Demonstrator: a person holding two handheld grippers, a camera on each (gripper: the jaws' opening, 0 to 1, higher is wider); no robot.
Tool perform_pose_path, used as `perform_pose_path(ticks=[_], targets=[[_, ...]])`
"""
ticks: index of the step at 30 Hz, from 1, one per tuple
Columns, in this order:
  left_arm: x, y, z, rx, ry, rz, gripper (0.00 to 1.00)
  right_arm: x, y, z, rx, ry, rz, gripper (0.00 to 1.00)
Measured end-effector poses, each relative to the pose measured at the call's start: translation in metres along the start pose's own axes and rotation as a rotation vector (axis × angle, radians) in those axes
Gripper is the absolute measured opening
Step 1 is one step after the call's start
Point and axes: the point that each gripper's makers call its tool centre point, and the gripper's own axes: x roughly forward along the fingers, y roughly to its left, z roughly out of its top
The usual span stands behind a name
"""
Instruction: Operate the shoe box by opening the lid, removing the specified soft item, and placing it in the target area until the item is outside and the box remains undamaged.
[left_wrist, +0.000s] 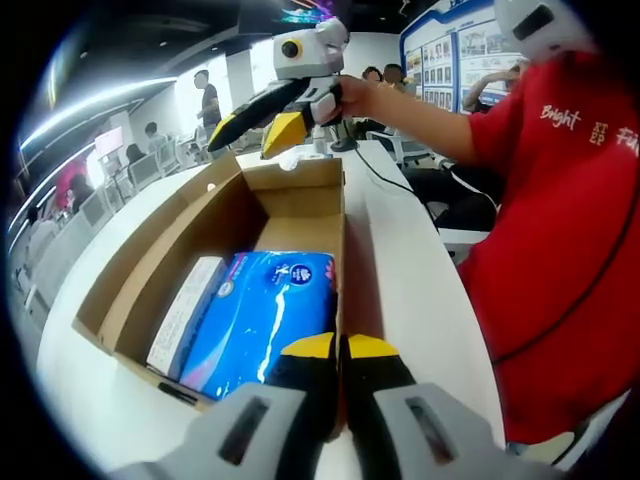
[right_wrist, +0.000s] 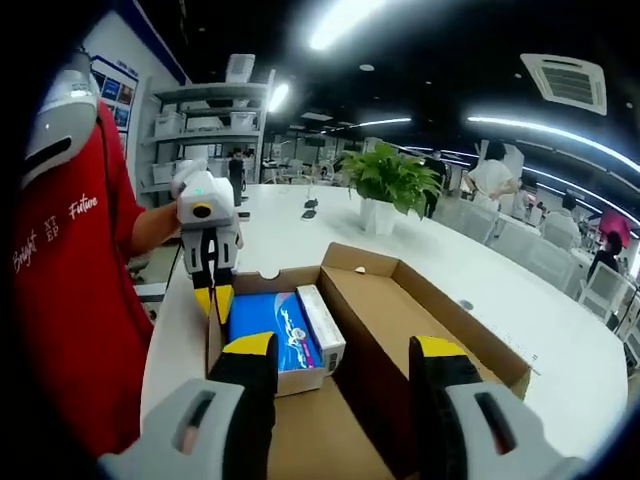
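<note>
tissue pack (left_wrist: 262, 320) lies lower centre in the open shoe box (left_wrist: 190, 225); likely soft and slick, best pinched at its edge. left gripper (left_wrist: 338, 350) fingers clenched, right gripper (right_wrist: 342, 362) fingers released.

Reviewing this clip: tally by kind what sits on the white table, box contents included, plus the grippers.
Shoe box: 1
Blue soft pack in the box: 1
White carton beside the pack: 1
Potted plant: 1
Grippers: 2, left gripper, right gripper
Total: 6

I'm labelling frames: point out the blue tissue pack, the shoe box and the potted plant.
blue tissue pack (left_wrist: 262, 322), left gripper view, top face.
shoe box (right_wrist: 434, 313), right gripper view, open lid's inside.
potted plant (right_wrist: 388, 176), right gripper view, leaves.
</note>
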Motion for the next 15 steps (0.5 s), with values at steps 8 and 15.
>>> perform_pose_path(ticks=[8, 15], targets=[[0.000, 0.000, 0.000, -0.007, 0.016, -0.003, 0.02, 0.018, 0.011, 0.000, 0.050, -0.002, 0.059, 0.57], [-0.001, 0.000, 0.000, -0.016, 0.013, 0.004, 0.02, 0.049, 0.027, -0.017, 0.079, 0.029, 0.151, 0.54]])
